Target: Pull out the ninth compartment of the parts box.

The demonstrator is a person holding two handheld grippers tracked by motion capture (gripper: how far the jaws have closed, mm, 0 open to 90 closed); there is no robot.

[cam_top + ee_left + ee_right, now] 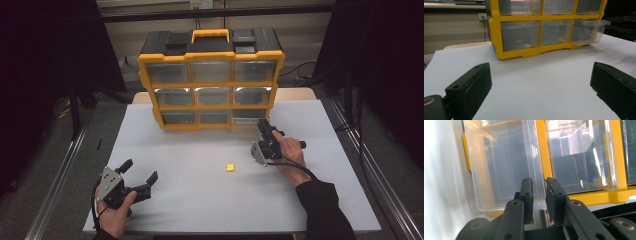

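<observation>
While right claw (263, 131) is clamped on the lip of the pulled-out clear drawer (587, 31), bottom-right of the yellow organiser (210, 77), slip or tip is the risk.
Grip is thin, on the lip edge only: a skewed pull could jam the drawer or drag the cabinet across the counter (200, 200). Left claw (140, 175) rests apart, empty, near front-left edge. Small yellow block (230, 167) lies loose mid-counter, well apart from both.

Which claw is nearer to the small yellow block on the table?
Right. The right claw is up at the pulled-out clear drawer, behind and right of the yellow block; the left claw is farther, at the table's front left.
</observation>
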